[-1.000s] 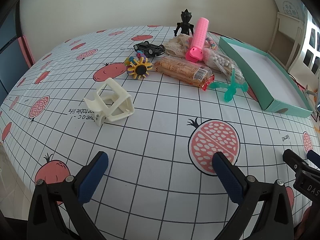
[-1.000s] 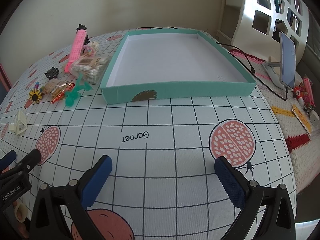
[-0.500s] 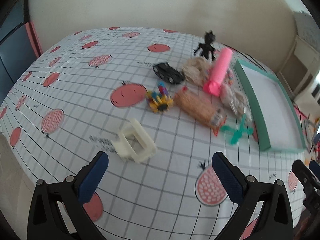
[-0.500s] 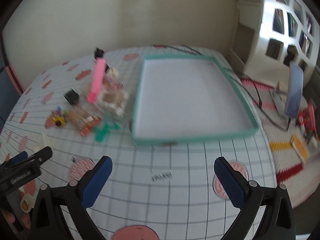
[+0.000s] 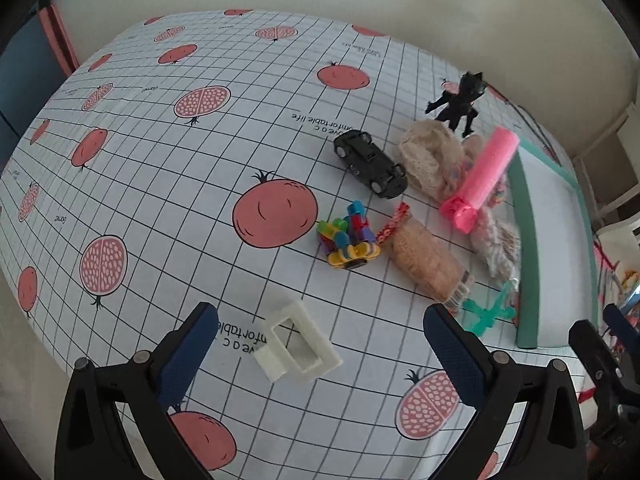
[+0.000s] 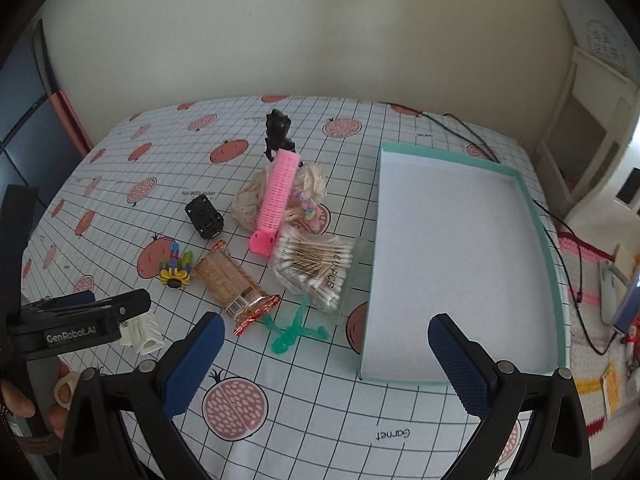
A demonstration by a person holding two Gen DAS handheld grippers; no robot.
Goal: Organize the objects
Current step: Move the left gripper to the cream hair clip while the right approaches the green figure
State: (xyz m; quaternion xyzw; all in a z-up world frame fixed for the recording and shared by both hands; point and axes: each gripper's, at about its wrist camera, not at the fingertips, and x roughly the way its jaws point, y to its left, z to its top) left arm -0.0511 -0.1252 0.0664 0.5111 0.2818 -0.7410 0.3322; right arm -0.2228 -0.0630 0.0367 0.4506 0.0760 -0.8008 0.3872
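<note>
Left wrist view
Left gripper (image 5: 320, 346): its blue fingers are spread wide apart and are holding nothing.
White frame (image 5: 298, 346): it is lying on the cloth (image 5: 160, 184), between the two fingers but not touching them, a bit closer to the left finger.
Block toy (image 5: 348, 240): it is sitting past the fingers, further up the cloth.
Car (image 5: 370, 164): it is lying on its roof, behind the block toy.
Snack pack (image 5: 426, 262): it is lying just right of the block toy.
Pink roller (image 5: 482, 178): it is resting on a pile of bags.
Black figure (image 5: 460, 102): it is standing at the far end of the pile.
Green toy (image 5: 488, 312): it is lying near the right finger, beside the tray (image 5: 526, 240).

Right wrist view
Right gripper (image 6: 324, 360): its fingers are wide apart and are holding nothing.
Tray (image 6: 554, 276): it is sitting ahead on the right, with its near corner between the fingers.
Swabs (image 6: 314, 266): the bag is lying just left of the tray.
Green toy (image 6: 294, 330): it is lying just past the left finger.
White frame (image 6: 144, 332): it is off to the left, partly hiding under the left gripper (image 6: 120, 306).
Hand (image 6: 36, 396): it is gripping the left gripper's handle.
</note>
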